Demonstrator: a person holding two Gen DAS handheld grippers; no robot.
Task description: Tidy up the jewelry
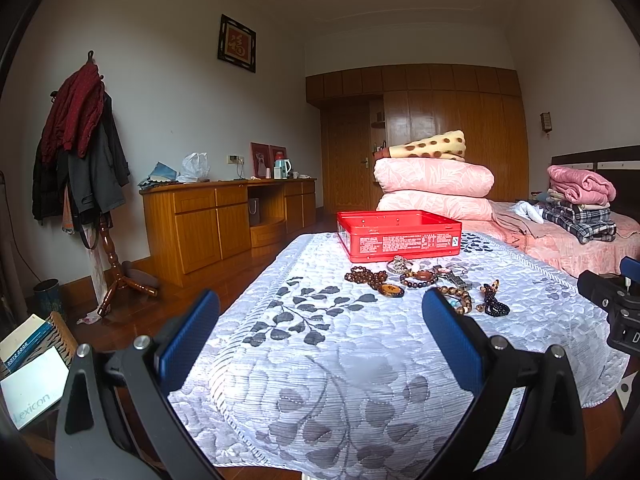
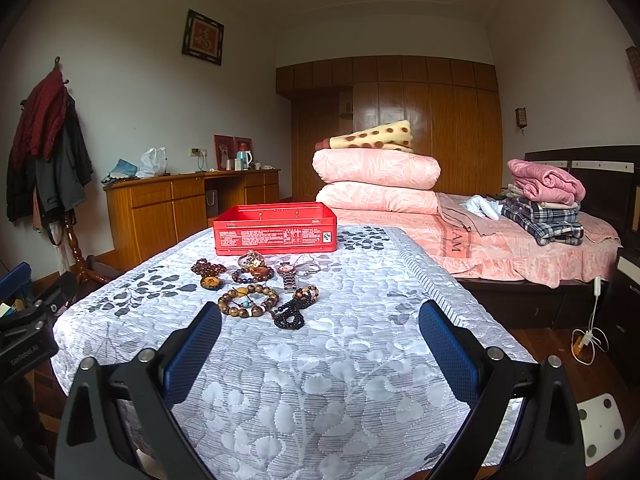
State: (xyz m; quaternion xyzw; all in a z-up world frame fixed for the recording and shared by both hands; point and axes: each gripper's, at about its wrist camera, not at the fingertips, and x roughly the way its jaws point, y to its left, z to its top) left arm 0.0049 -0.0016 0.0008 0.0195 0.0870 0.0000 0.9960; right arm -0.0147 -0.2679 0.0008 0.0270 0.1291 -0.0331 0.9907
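A cluster of bead bracelets (image 2: 248, 301) lies on the quilted worktop (image 2: 320, 360) just before an open red tin (image 2: 275, 232), at eleven o'clock from the nearer right claw (image 2: 320, 344) and one o'clock from the left claw (image 1: 320, 336), both wide open and empty.

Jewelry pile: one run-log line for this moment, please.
left gripper: open, empty | right gripper: open, empty | jewelry: loose on quilt | red tin: open

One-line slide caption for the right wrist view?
Open right gripper faces beaded bracelets, a wristwatch and an open red tin on a quilted table.
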